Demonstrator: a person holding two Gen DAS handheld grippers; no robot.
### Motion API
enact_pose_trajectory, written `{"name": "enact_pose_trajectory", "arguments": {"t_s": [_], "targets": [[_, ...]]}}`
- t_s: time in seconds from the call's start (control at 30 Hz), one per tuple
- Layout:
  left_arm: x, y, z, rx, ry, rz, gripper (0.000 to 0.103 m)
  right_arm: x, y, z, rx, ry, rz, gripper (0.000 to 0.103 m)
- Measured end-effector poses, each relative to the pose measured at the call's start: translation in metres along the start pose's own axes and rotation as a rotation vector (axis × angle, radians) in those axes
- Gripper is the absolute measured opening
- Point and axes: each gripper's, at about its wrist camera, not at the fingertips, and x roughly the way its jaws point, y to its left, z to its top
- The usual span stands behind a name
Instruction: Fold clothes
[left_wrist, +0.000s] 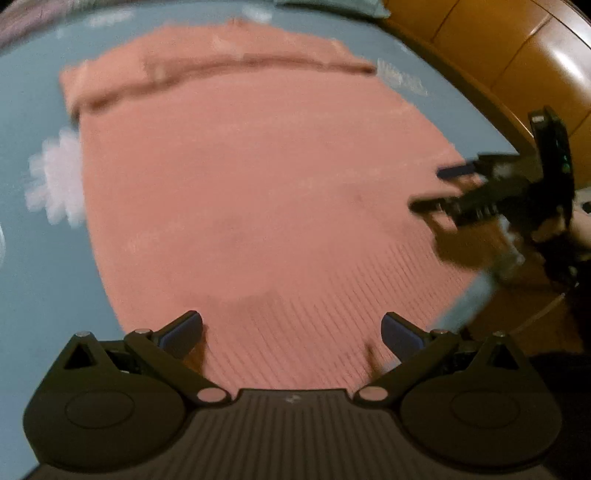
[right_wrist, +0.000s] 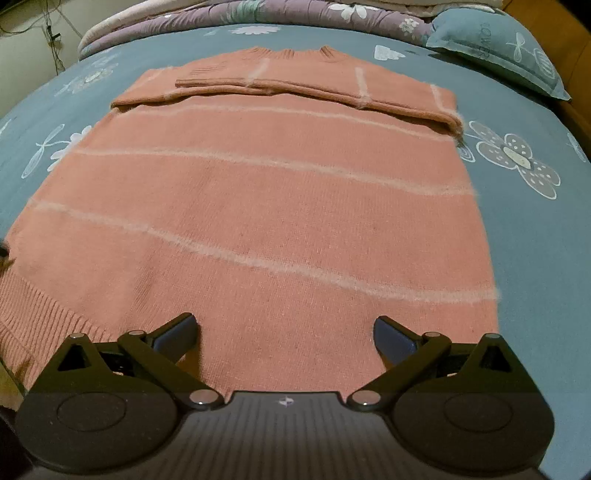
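Am hovering both tongs, left tongs (left_wrist: 291, 332) and right tongs (right_wrist: 284, 332), spread apart, gripping nothing, over sweater (right_wrist: 258, 206) hem near bed (right_wrist: 535, 240) edge. Sleeves lying folded across chest; body fold remaining.

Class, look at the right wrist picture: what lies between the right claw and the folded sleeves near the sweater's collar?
Only the sweater body, flat and pale-striped, lies between the open right claw and the folded sleeves. The right wrist view shows it sharply.

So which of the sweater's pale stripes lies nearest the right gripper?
The lowest horizontal stripe on the sweater, just beyond the right gripper; the others lie nearer the collar.
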Motion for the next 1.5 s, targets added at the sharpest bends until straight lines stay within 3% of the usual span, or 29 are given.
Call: {"name": "enact_pose_trajectory", "arguments": {"t_s": [0.13,0.23,0.33,0.4,0.53,0.6,0.7,0.93,1.03,1.37,1.5], "targets": [[-0.011,0.0,-0.022,-0.048,0.032,-0.01,0.102,-0.003,0.0,-0.004,-0.006,-0.01,0.003,0.103],[-0.022,-0.003,-0.021,-0.048,-0.02,-0.007,0.102,-0.002,0.0,-0.003,-0.005,-0.011,0.001,0.103],[-0.025,-0.011,-0.015,-0.038,-0.071,-0.074,0.102,-0.001,0.003,-0.003,0.01,-0.02,-0.014,0.103],[-0.017,-0.015,-0.018,-0.051,-0.044,-0.135,0.102,-0.001,0.005,-0.005,0.016,-0.027,-0.025,0.103],[-0.003,-0.013,-0.035,-0.077,0.047,-0.169,0.102,-0.003,0.008,-0.008,0.026,-0.038,-0.034,0.103],[-0.011,-0.01,-0.041,-0.082,0.038,-0.154,0.102,-0.005,0.009,-0.009,0.028,-0.04,-0.039,0.103],[-0.028,-0.009,-0.037,-0.031,0.001,-0.053,0.102,-0.006,0.009,-0.01,0.033,-0.044,-0.043,0.103],[-0.022,-0.031,-0.017,0.224,-0.047,0.12,0.102,-0.008,0.012,-0.016,0.047,-0.067,-0.064,0.103],[-0.012,-0.043,-0.019,0.295,-0.07,0.112,0.102,-0.013,0.015,-0.022,0.058,-0.08,-0.082,0.103],[0.014,-0.054,-0.047,0.392,-0.136,0.106,0.102,-0.04,0.037,-0.058,0.069,-0.141,-0.159,0.103],[0.011,-0.061,-0.06,0.425,-0.18,0.093,0.102,-0.054,0.048,-0.077,0.088,-0.167,-0.146,0.103]]}}
